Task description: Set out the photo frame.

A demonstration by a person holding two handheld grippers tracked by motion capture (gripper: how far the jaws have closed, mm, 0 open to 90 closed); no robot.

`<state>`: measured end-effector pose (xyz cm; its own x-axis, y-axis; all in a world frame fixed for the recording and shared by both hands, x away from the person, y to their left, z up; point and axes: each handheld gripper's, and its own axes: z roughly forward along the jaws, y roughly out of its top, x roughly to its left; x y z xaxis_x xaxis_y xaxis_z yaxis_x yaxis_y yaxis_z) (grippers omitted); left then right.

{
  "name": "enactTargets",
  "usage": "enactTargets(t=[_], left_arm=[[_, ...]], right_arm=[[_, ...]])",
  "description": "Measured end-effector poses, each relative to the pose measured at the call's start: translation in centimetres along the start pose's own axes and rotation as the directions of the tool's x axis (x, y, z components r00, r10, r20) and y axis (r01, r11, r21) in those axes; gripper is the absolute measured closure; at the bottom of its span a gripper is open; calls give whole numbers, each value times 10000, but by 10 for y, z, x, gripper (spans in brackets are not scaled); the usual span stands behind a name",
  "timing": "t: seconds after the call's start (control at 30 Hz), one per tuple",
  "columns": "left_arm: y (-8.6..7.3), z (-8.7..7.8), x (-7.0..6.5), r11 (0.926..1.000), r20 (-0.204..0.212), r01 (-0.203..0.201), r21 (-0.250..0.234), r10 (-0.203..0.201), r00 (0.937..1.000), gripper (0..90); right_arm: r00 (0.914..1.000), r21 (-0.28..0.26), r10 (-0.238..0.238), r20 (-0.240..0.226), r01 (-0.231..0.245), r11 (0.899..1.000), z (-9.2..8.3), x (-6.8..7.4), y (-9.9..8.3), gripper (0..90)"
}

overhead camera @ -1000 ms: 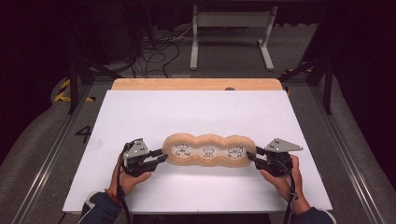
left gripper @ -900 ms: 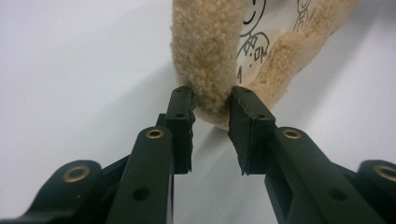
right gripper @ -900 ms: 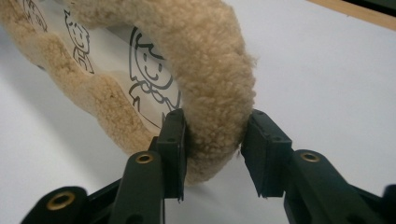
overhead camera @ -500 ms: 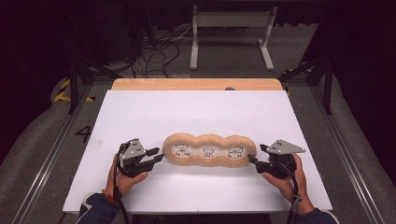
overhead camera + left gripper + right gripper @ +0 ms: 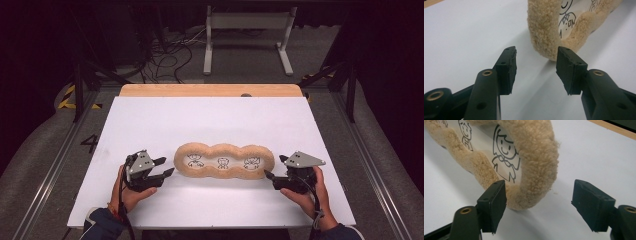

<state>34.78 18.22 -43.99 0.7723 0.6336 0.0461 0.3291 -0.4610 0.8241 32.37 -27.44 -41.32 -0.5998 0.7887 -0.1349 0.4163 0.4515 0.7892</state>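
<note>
— Fingers on both grippers released. Left gripper (image 5: 167,167) has just been opening: its fingers (image 5: 507,67) stand apart, with the near end of the fleece cushion (image 5: 224,161) just ahead of the gap and nothing between them.

— And the right?

— Right gripper (image 5: 272,175) has also just been opening. In its own view the fingers (image 5: 495,202) are wide; the cushion's rounded end sits partly in the gap, close to the left-hand pad, clear of the other. No pad pressing on the fleece.

— Where does the cushion lie?

— Flat on the white surface (image 5: 210,120), toward the person's side, long axis running left to right between the two grippers. Tan fleece rim, three lobes, pale inner panel with three line-drawn cartoon figures.

— Surroundings?

— Wooden strip (image 5: 210,90) along the far edge of the surface. Beyond it, dark floor with a tangle of cables (image 5: 165,55) and a pale metal stand (image 5: 248,35). Metal rails run down either side. Nothing stands between either gripper and the cushion.

— Change from a second ago?

— Both grippers then sat tight against the cushion's ends. Now the left one has drawn back a little toward the left edge, leaving a strip of bare white between its tips and the fleece. Right one has hardly shifted. Cushion is in the same spot, same shape.
</note>
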Motion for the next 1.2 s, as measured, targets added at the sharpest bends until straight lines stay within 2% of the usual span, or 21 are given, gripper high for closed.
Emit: enactTargets(t=[0.27,0.47,0.73,0.83,1.03,1.2], left_arm=[[-4,-4,-2,9998,-204,-156,116,158,9997,429],[-8,-10,-3,9993,-374,-304,195,311,9988,375],[-16,-18,-5,9979,-461,-504,400,522,9976,304],[-20,-21,-5,9979,-521,-479,435,501,9974,278],[-26,-28,-5,9983,-654,-439,394,464,9968,213],[-31,-32,-5,9988,-743,-374,331,397,9964,173]], right_arm=[[9996,-109,-240,-135,239,9997,-5,1,1,223],[9995,41,-317,19,317,9995,-7,2,-4,201],[9993,-89,-356,78,357,9993,-13,2,-9,143],[9991,-43,-434,22,434,9990,-15,3,-11,112],[9977,6,-664,113,664,9978,-18,5,-16,111],[9977,46,-641,219,640,9979,-21,4,-21,109]])
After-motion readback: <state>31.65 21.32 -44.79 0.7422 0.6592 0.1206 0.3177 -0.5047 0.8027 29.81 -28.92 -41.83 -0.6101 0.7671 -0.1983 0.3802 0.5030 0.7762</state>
